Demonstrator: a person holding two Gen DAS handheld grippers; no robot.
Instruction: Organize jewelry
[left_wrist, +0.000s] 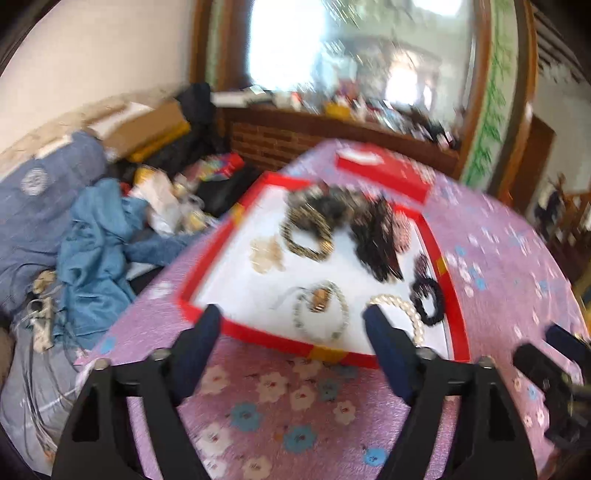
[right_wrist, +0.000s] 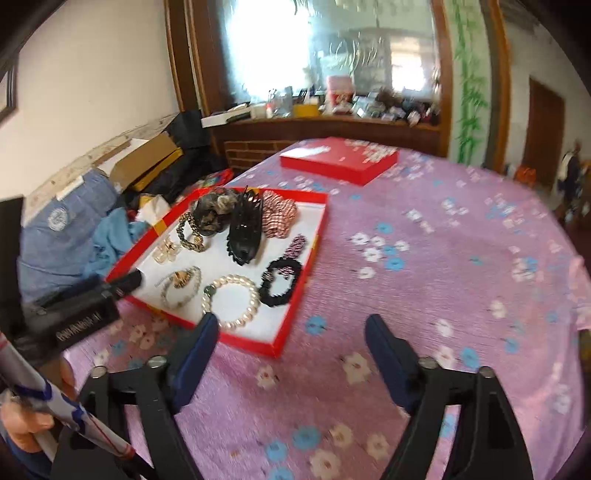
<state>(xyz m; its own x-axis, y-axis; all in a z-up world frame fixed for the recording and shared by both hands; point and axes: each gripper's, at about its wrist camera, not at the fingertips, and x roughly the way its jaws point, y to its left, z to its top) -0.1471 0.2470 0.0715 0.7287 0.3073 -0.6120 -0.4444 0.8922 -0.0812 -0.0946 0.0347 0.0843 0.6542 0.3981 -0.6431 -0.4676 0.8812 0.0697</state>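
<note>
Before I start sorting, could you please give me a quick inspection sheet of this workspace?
Surface: purple flowered cloth covers the table.
Job's things: open red tray holds a pearl bracelet, a black hair claw, a black scrunchie, a striped scrunchie and a gold chain bracelet; the red lid lies apart, farther back.
Clutter: cardboard box and blue clothes beside the table.
Grippers: left tool open, over the tray's near edge; right tool open, over the cloth by the tray's near corner.
Cables: nothing seen.
Surroundings: large window, crowded sill.
</note>
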